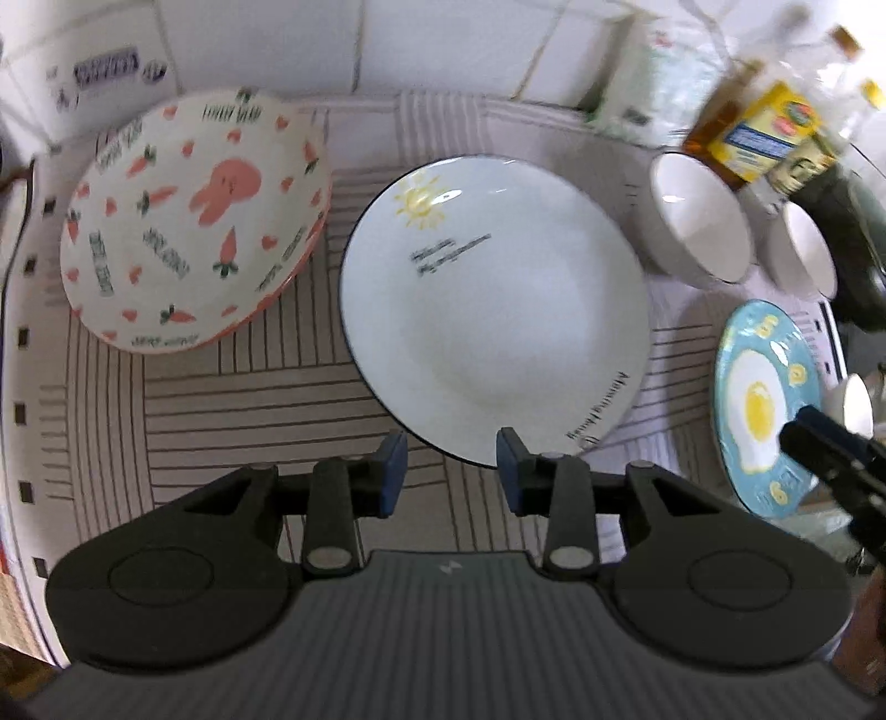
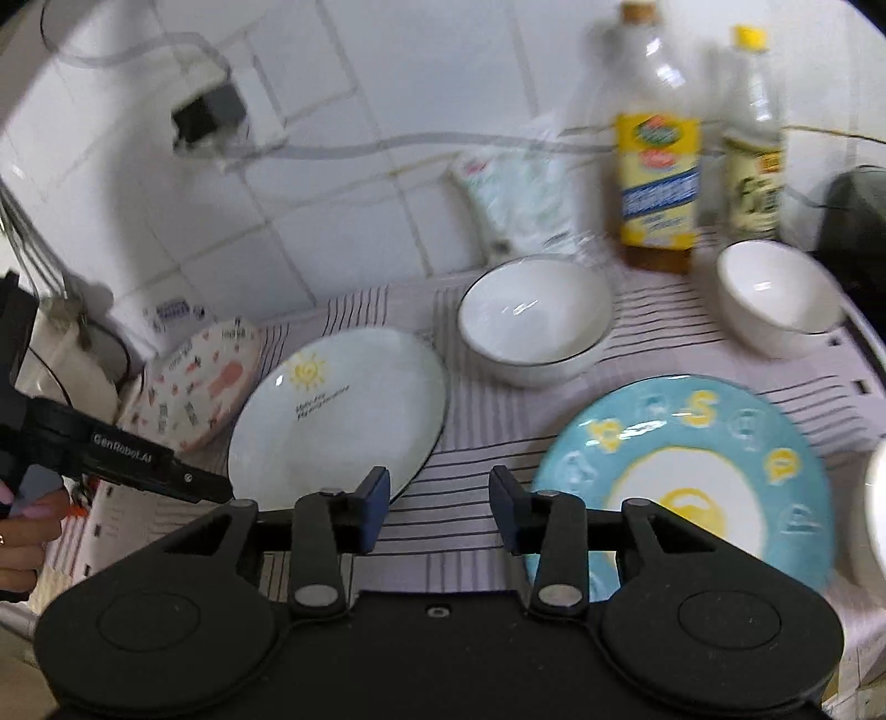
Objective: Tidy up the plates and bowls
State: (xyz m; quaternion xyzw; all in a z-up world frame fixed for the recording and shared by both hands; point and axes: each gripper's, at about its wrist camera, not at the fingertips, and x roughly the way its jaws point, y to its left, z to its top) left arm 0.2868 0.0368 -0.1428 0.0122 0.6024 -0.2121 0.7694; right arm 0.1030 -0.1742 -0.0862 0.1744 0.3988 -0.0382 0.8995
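Crockery lies spread over a striped mat (image 1: 232,399) against a white tiled wall (image 1: 421,39). At the left sits the rabbit-and-carrot bowl (image 1: 188,221), well apart from the white sun plate (image 1: 498,310) at the middle. Beyond that plate stand two white bowls, the larger (image 2: 534,324) near an oil bottle (image 2: 656,166) and the smaller (image 2: 775,302) further right beside a second bottle (image 2: 753,138). The blue fried-egg plate (image 2: 692,482) lies at the right front. The left gripper (image 1: 451,468) hovers at the near rim of the sun plate, jaws open and holding nothing. The right gripper (image 2: 437,509) hangs with jaws apart and empty, its right finger over the near left edge of the fried-egg plate.
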